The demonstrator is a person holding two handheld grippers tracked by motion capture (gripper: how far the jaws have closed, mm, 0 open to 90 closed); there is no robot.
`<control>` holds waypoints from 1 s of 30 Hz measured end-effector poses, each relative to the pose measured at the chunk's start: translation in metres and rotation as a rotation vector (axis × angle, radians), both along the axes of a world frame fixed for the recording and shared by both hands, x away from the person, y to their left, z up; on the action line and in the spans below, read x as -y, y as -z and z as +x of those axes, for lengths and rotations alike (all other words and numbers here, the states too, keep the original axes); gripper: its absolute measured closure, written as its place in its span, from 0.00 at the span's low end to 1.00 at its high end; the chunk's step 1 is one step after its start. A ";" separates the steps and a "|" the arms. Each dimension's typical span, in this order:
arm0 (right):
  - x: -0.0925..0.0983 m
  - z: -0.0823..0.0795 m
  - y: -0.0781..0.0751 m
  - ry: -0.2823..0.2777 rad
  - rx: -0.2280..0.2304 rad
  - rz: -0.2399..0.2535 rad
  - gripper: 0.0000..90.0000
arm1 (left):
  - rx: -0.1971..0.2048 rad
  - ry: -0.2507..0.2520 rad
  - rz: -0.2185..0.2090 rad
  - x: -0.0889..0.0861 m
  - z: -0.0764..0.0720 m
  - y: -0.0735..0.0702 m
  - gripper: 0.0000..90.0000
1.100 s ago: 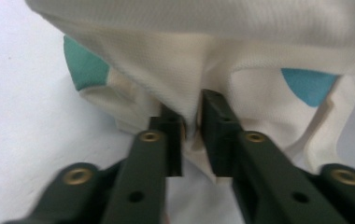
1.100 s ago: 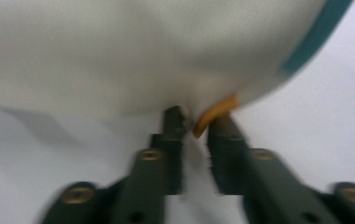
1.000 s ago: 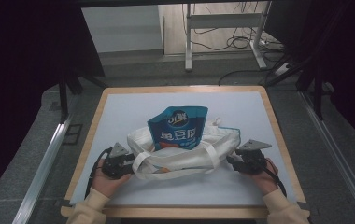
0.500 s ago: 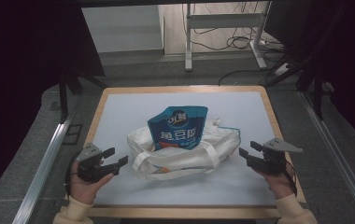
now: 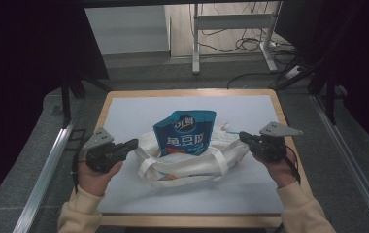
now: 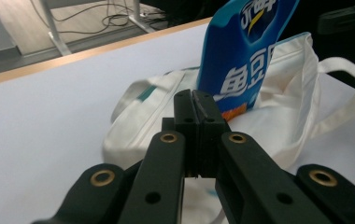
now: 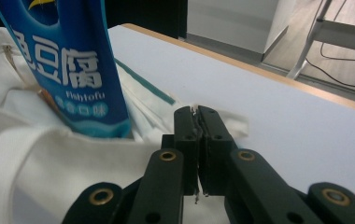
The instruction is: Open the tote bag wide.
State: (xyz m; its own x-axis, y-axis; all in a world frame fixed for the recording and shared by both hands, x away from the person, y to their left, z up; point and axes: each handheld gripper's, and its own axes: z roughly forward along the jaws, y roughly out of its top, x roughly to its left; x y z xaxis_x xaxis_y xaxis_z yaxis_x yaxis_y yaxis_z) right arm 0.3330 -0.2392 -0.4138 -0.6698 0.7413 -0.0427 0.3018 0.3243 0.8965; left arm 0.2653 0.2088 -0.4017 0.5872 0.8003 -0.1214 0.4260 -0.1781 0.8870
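pouch in bag, looked basically done. blue snack pouch [image 5: 185, 132] stood upright inside the white tote bag [image 5: 187, 162], bottom part tucked in the opening, top half sticking out above the rim. the bag lay flat near the middle of the white table mat [image 5: 124, 107], handles loose toward the near side.

left gripper [image 5: 130, 143] was off the bag's left edge, clear of the fabric, pointed in at it. its jaws had just closed and met with nothing between them; the left gripper view had the pads [image 6: 195, 114] pressed flat together, the bag [image 6: 157, 121] and pouch [image 6: 241, 60] beyond them.

right gripper [image 5: 243, 137] same story on the other side: close by the bag's right corner, not gripping it as far as i could tell. jaws had just closed, empty, the pads [image 7: 198, 128] touching in the right gripper view, pouch [image 7: 68, 65] off to their left.

my read: insert step finished, both hands let go. left, if anything: push the pouch fully down or gather the handles. pouch looked only loosely propped, could tip.
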 end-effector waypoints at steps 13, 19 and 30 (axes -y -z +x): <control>-0.033 0.011 0.021 -0.055 -0.066 -0.061 0.97 | -0.147 0.040 0.027 0.017 0.022 0.044 0.99; -0.031 0.011 0.031 -0.058 -0.080 -0.051 0.97 | -0.162 0.047 0.029 0.018 0.023 0.049 0.99; -0.032 0.009 0.052 -0.063 -0.109 -0.068 0.97 | -0.214 0.062 0.067 0.028 0.026 0.068 0.98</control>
State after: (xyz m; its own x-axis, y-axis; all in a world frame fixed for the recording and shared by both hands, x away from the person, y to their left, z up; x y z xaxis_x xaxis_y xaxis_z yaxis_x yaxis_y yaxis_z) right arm 0.3416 -0.2071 -0.4653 -0.7183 0.6955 -0.0157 0.3733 0.4044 0.8350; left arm 0.2908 0.1810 -0.4694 0.6020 0.7741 -0.1957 0.5894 -0.2655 0.7630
